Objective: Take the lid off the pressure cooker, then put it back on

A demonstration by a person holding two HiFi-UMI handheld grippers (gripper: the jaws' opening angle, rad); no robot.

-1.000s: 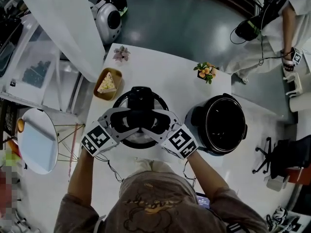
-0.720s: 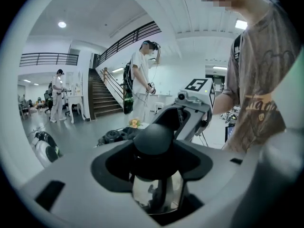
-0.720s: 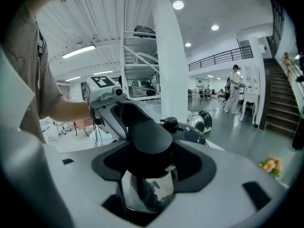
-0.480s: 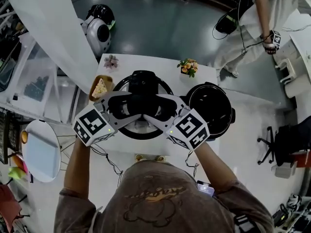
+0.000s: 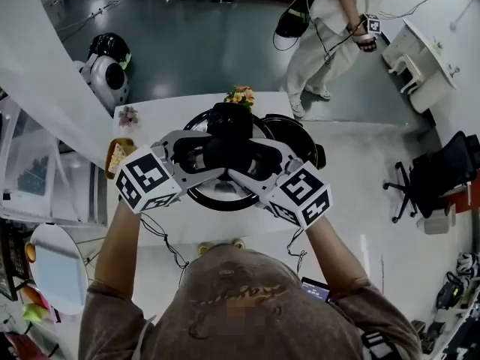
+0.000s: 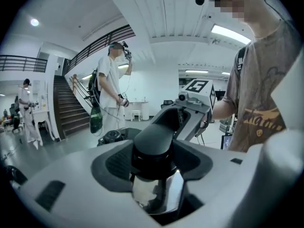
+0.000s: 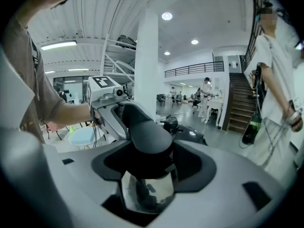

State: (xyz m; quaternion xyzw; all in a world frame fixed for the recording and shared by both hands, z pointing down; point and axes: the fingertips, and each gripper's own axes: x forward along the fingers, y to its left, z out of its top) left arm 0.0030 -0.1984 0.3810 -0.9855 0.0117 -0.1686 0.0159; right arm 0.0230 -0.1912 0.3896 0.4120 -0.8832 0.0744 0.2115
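The pressure cooker lid (image 5: pixel 217 195), chrome-rimmed with a black top handle (image 5: pixel 227 147), hangs in the air above the white table (image 5: pixel 154 227). My left gripper (image 5: pixel 196 156) is shut on the handle from the left. From the right, my right gripper (image 5: pixel 256 160) is shut on it as well. The black cooker pot (image 5: pixel 298 135) stands just behind and right of the lid, partly hidden by it. In the left gripper view the handle (image 6: pixel 156 144) fills the jaws of the left gripper (image 6: pixel 156 175). The right gripper view shows the handle (image 7: pixel 145 137) between the jaws of the right gripper (image 7: pixel 147 175).
On the table stand an orange flower pot (image 5: pixel 238 96), a small pink flower (image 5: pixel 127 115) and a plate with cake (image 5: pixel 118 156). A person (image 5: pixel 330 13) stands beyond the table. A round side table (image 5: pixel 56 265) is at the left and a black chair (image 5: pixel 442 178) at the right.
Both grippers have risen with the lid, lifting it off the table and carrying it right until it overlaps the pot. The grips on the handle are unchanged.
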